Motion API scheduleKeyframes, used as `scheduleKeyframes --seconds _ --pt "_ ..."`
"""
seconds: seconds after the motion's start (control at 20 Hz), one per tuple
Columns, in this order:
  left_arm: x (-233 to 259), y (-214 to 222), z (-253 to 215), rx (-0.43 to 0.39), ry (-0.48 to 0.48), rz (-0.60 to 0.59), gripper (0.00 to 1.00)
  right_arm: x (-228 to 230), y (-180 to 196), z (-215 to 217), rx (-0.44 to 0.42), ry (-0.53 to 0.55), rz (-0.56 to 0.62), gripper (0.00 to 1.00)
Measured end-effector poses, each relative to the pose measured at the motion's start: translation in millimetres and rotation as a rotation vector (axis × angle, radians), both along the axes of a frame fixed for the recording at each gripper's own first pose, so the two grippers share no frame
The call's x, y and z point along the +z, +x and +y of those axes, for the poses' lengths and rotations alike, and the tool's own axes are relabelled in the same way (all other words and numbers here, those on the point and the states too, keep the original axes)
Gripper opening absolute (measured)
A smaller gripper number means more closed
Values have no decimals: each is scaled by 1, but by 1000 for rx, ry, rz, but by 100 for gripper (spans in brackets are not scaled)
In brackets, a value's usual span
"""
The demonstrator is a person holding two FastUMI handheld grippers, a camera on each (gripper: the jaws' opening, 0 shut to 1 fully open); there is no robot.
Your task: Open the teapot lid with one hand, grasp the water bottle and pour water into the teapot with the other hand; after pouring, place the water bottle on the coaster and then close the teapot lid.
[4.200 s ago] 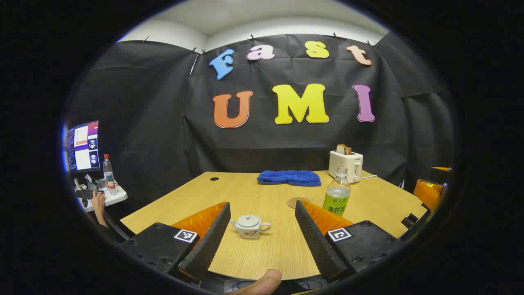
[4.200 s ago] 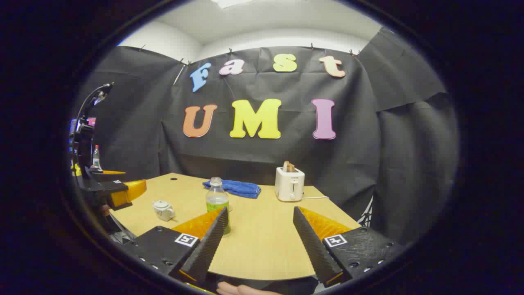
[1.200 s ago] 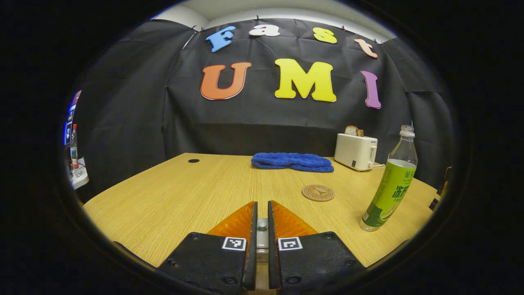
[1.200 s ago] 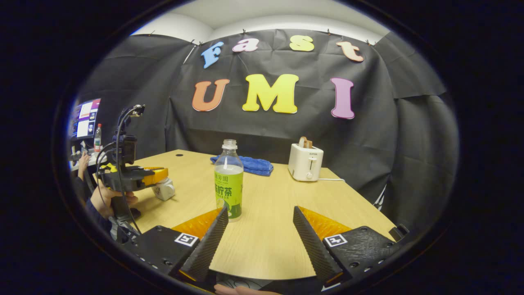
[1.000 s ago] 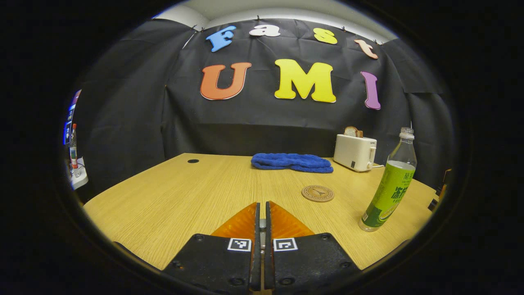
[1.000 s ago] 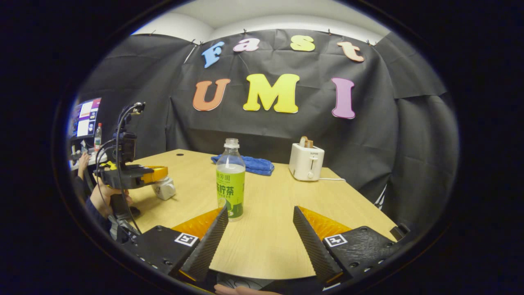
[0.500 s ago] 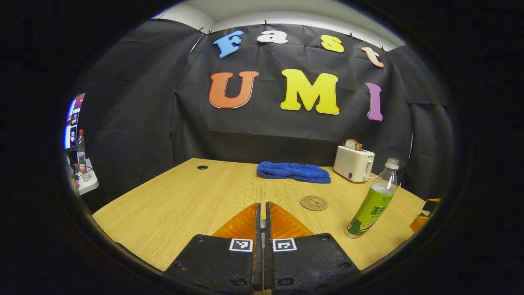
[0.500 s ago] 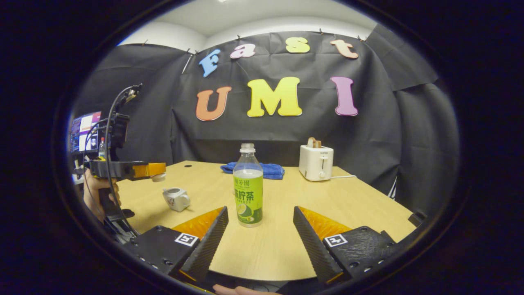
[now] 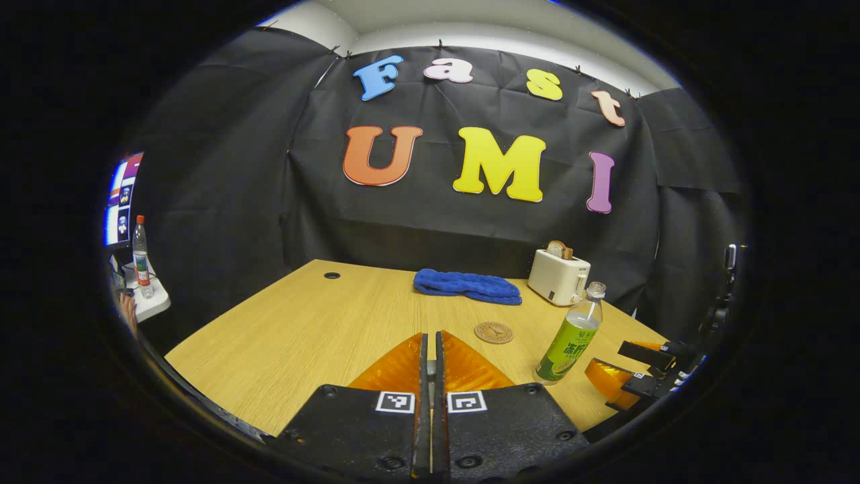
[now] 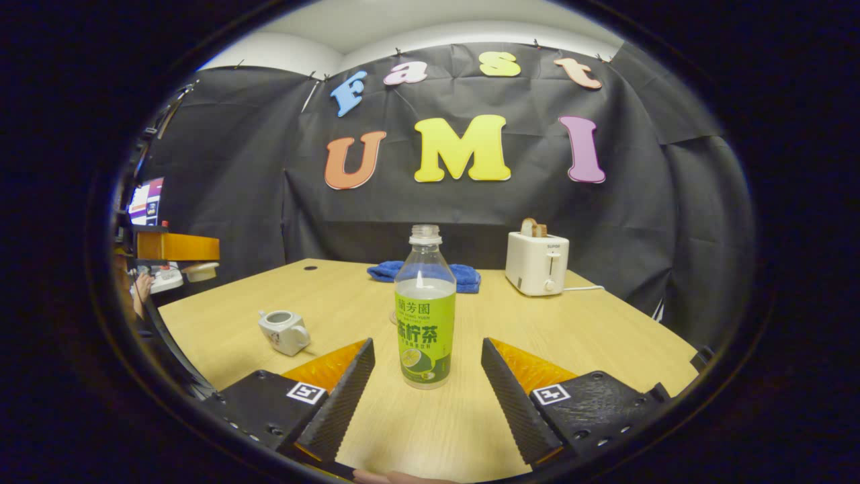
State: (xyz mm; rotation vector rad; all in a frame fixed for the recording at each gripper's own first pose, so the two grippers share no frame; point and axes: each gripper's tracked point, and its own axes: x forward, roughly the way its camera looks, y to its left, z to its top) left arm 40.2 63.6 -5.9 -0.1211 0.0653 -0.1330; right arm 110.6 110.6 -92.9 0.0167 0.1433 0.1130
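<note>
White teapot lid (image 10: 200,271) pinched in raised left tool (image 10: 201,259), right tool (image 10: 424,376) spread open, level, facing water bottle (image 10: 424,309)

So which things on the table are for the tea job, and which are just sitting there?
For the job:
teapot, open
lid, held up by the left gripper
bottle
coaster
right gripper, jaws open

Just sitting there:
blue cloth
toaster with bread
</note>
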Motion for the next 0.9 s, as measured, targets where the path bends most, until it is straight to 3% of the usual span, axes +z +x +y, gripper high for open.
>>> scheduleKeyframes --seconds 0.4,0.7,0.85,0.9 --pt "32 -22 -34 -53 -12 -42 4 0 50 12 -40 -18 18 95" --pt "31 -32 -32 -65 -7 -47 4 -5 69 14 -80 3 36 95" --pt "32 -35 -29 -85 -10 -55 4 -4 69 10 -105 9 49 75" --pt "33 -37 -28 -91 -8 -57 4 0 66 10 -108 -4 40 74"
